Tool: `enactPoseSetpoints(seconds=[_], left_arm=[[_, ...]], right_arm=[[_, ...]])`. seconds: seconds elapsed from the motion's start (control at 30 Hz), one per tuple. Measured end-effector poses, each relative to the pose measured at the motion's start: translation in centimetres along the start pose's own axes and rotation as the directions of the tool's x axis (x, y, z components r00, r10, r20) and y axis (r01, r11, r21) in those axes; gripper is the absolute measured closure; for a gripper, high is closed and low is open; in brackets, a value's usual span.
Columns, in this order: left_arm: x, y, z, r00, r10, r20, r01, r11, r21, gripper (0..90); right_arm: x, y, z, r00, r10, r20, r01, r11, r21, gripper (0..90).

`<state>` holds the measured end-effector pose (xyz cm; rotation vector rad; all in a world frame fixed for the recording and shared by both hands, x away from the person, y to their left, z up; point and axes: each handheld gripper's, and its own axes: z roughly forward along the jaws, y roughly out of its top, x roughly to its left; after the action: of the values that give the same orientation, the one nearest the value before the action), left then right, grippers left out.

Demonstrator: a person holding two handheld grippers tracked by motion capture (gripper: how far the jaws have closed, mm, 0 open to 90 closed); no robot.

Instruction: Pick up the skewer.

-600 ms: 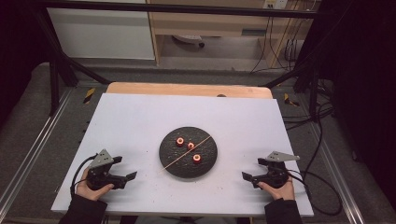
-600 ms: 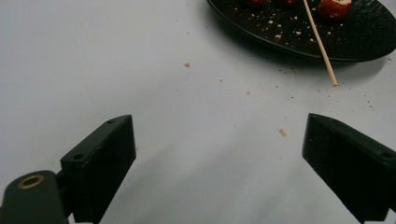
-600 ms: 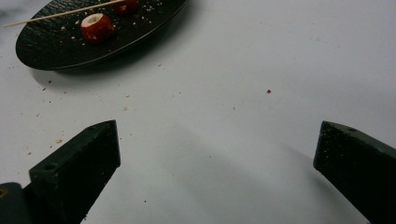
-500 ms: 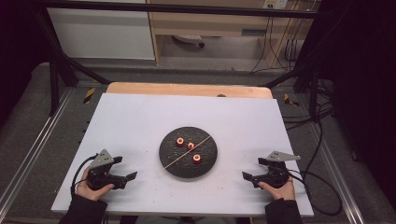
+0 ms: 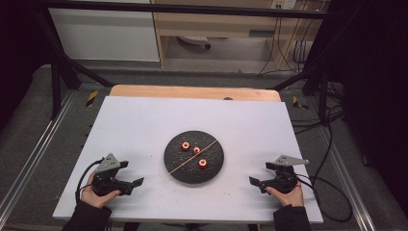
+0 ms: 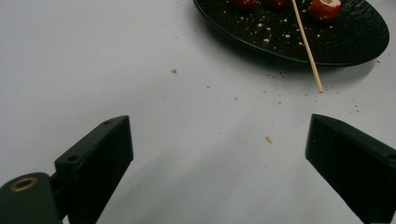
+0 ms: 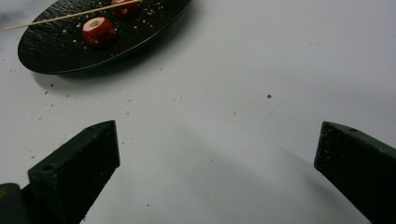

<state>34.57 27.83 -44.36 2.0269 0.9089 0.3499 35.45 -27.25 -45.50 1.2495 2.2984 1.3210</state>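
Observation:
A round black plate (image 5: 190, 172) lies at the middle of the white table (image 5: 144, 125). On it sit three small red cored fruits (image 5: 184, 146) (image 5: 196, 150) (image 5: 202, 163), and a thin wooden skewer (image 5: 178, 166) lies slantwise across it, its near end past the rim. My left gripper (image 5: 132, 173) rests in a hand left of the plate, open with nothing between its jaws. To the right of the plate, my right gripper (image 5: 261, 173) is likewise open with nothing held. The left gripper view (image 6: 219, 135) shows the plate (image 6: 345, 42), skewer (image 6: 306, 44) and a fruit (image 6: 323, 8). The right gripper view (image 7: 218, 137) shows the plate (image 7: 56, 51) and a fruit (image 7: 98, 30).
Crumbs (image 6: 268, 139) dot the table around the plate. A wooden board (image 5: 192, 91) edges the table's far side. Black frame bars and cables (image 5: 332, 144) run along the right side. Bare white surface lies between each gripper and the plate.

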Motion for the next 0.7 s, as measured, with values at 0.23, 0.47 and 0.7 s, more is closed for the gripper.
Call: enactPoseSetpoints(seconds=[0.23,0.47,0.7], left_arm=[[-0.4,0.5,0.2,0.9999,0.011,0.004,-0.012,0.9999,0.007,7.5],[-0.8,1.0,0.3,0.9997,0.023,0.008,-0.024,0.9996,0.013,7.6],[-1.4,1.9,0.5,0.9994,0.033,0.009,-0.034,0.999,0.029,7.6]], right_arm=[[0.0,0.0,0.0,1.0,-0.005,0.0,0.005,1.0,-0.003,0.6],[0.0,0.1,0.0,1.0,-0.005,0.002,0.005,1.0,-0.001,0.6],[0.1,0.1,0.0,1.0,-0.009,0.004,0.009,1.0,-0.001,0.6]])
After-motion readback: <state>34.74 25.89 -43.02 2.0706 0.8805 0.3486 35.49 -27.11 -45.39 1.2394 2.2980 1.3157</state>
